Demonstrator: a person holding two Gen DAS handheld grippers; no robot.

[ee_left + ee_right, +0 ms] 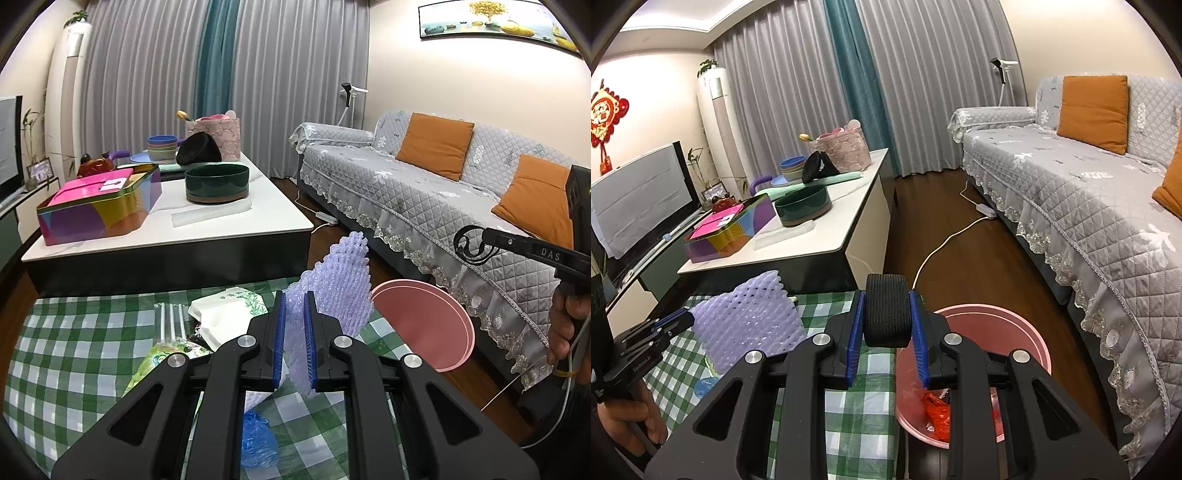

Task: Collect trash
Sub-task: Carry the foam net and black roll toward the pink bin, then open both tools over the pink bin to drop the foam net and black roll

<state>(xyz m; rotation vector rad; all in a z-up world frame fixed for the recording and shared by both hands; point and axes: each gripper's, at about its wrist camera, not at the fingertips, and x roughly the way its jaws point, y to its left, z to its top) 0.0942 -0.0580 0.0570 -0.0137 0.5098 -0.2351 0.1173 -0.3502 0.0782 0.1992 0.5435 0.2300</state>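
Note:
My left gripper (294, 334) is shut on a lilac foam fruit net (338, 280) and holds it up above the green checked cloth (74, 350). The net also shows at the left of the right wrist view (746, 325). My right gripper (886, 325) is shut on a black ribbed foam block (886, 306), held above the cloth's right edge beside the pink bin (1030, 332). The bin holds red plastic scraps (936, 410). On the cloth lie a white paper box (225, 317), a green snack wrapper (155, 362) and a blue plastic bag (258, 439).
A white coffee table (258, 221) with a colourful tin (99, 206), dark green bowl (217, 182) and dishes stands behind the cloth. A grey sofa (1089, 192) with orange cushions runs along the right. A white cable (942, 243) lies on the wood floor.

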